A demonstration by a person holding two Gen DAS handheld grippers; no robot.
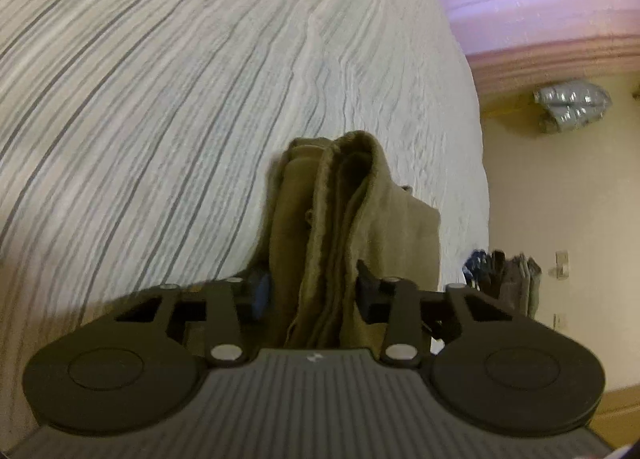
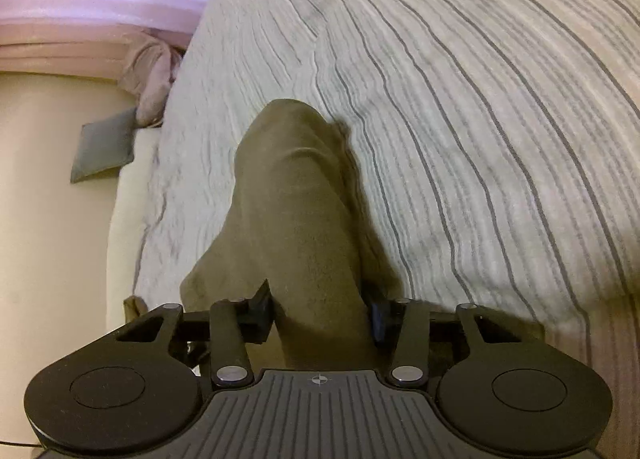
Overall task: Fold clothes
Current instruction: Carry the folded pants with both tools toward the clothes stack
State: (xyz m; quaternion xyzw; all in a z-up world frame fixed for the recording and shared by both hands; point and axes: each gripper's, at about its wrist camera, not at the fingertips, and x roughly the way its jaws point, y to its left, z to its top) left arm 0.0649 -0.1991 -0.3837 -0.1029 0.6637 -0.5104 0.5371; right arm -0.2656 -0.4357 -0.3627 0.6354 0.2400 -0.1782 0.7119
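Hidden behind both gripper bodies: the near end of the olive-brown garment point(image 1: 340, 227); blurred throughout, seams hard to make out; soft, matte, bunched into thick lengthwise folds, held above the bed point(image 1: 160, 99) with its crinkled, grey-striped white cover; left gripper point(image 1: 312, 291) jaws pinching the layered edge; right gripper point(image 2: 320, 311) jaws clamped on a smoother fold of the garment point(image 2: 296, 199); pale floor point(image 2: 48, 219) beside the bed point(image 2: 480, 99), grey cushion point(image 2: 104, 143) lying there; darker clothes point(image 1: 508, 279) partly cut off beyond
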